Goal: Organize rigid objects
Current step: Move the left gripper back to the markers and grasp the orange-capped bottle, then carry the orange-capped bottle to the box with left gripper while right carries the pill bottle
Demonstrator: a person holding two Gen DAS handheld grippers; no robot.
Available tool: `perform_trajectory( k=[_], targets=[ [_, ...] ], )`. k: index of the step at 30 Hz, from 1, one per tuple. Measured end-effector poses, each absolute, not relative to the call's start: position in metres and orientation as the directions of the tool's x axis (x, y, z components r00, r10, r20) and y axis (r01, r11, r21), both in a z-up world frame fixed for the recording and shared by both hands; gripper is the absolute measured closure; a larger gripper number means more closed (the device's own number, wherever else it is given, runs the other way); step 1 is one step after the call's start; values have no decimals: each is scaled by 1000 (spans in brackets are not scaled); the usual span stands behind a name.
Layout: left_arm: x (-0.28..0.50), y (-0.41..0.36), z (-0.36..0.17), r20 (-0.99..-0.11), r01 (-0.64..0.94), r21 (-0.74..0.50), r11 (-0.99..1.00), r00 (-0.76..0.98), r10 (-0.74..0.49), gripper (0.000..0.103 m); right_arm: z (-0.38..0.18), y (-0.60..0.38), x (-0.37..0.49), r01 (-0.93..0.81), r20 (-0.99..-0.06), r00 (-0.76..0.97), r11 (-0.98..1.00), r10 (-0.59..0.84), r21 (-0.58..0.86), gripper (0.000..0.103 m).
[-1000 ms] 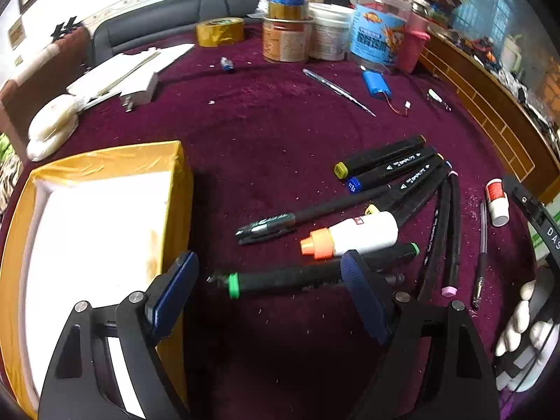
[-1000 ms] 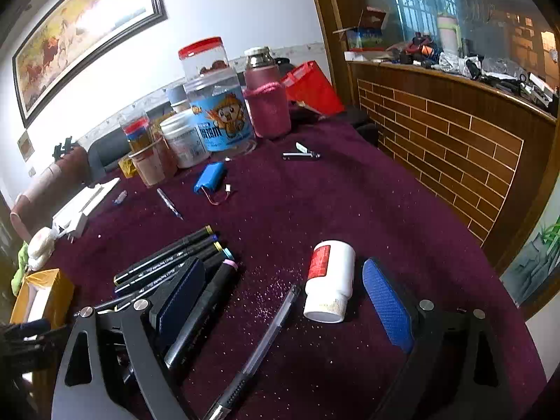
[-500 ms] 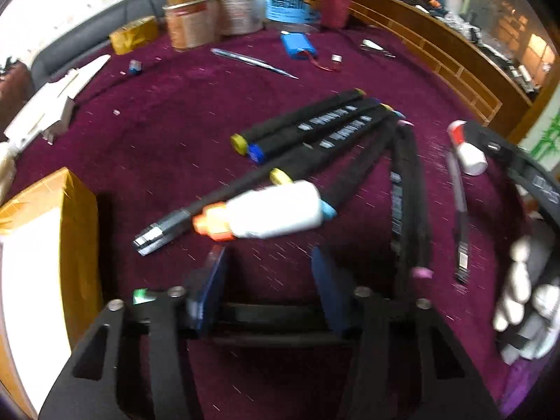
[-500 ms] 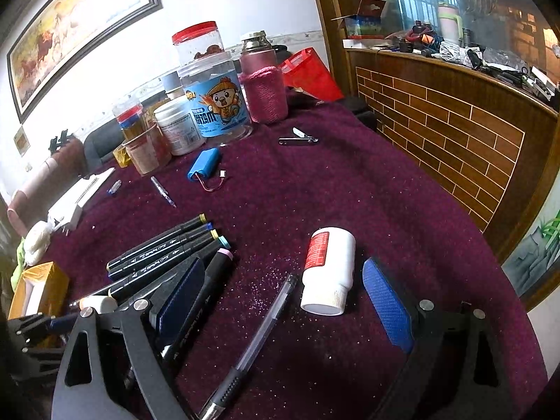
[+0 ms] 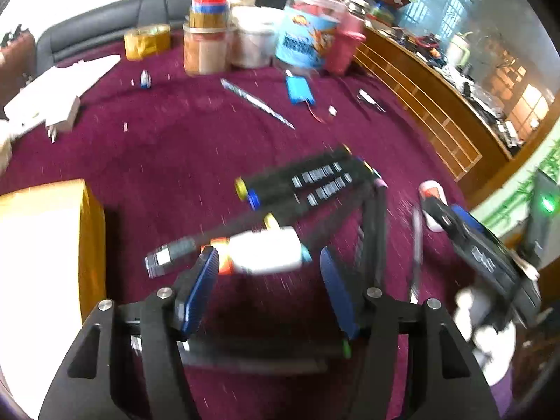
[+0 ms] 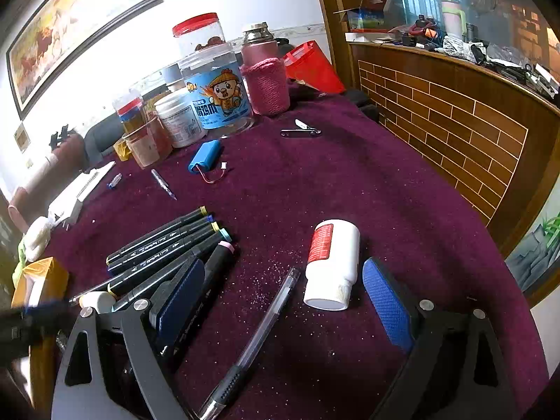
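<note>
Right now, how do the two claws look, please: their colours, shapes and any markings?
Both match: the left claw and right claw have black triangular frames with cut-outs and silver screws, carrying two flat fingers with dark blue textured pads. No cables or sleeves are visible.

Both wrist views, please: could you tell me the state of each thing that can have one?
left gripper: open, fingers astride a green-capped marker.
right gripper: open, empty.
white bottle: capped, lying on its side.
clear pen: lying flat between the right fingers.
glue bottle: orange cap on, lying down.
black markers: capped, side by side.
yellow box: open-topped.
</note>
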State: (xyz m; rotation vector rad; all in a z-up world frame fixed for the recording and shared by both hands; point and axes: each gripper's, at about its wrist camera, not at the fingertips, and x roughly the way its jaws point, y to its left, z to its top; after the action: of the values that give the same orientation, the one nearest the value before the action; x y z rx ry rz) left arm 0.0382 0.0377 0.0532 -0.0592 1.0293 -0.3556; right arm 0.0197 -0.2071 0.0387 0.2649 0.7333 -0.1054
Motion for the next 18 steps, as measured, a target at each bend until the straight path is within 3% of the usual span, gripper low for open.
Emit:
perform_trajectory(
  k=[4, 7, 11, 16, 18],
  targets=[
    [68, 29, 40, -831, 243, -138, 960, 499, -246, 39, 37, -207, 21, 193, -680, 733, 963, -14, 189, 14],
    [75, 28, 17, -869, 222, -182, 958, 420, -263, 38, 34, -207, 24, 195, -691, 723, 963, -14, 185, 14],
    [52, 13, 16, -884, 329, -130, 936, 389, -259, 38, 33, -204, 25, 186, -699, 715, 966, -8, 179, 14],
    [34, 20, 27, -862, 345, -252, 904, 345, -372, 38, 33, -205, 25, 186, -700, 714, 966, -6, 181, 14],
    [34, 21, 31, -857, 348, -224, 910, 375, -354, 38, 32, -205, 26, 187, -704, 711, 965, -5, 182, 14]
  ],
)
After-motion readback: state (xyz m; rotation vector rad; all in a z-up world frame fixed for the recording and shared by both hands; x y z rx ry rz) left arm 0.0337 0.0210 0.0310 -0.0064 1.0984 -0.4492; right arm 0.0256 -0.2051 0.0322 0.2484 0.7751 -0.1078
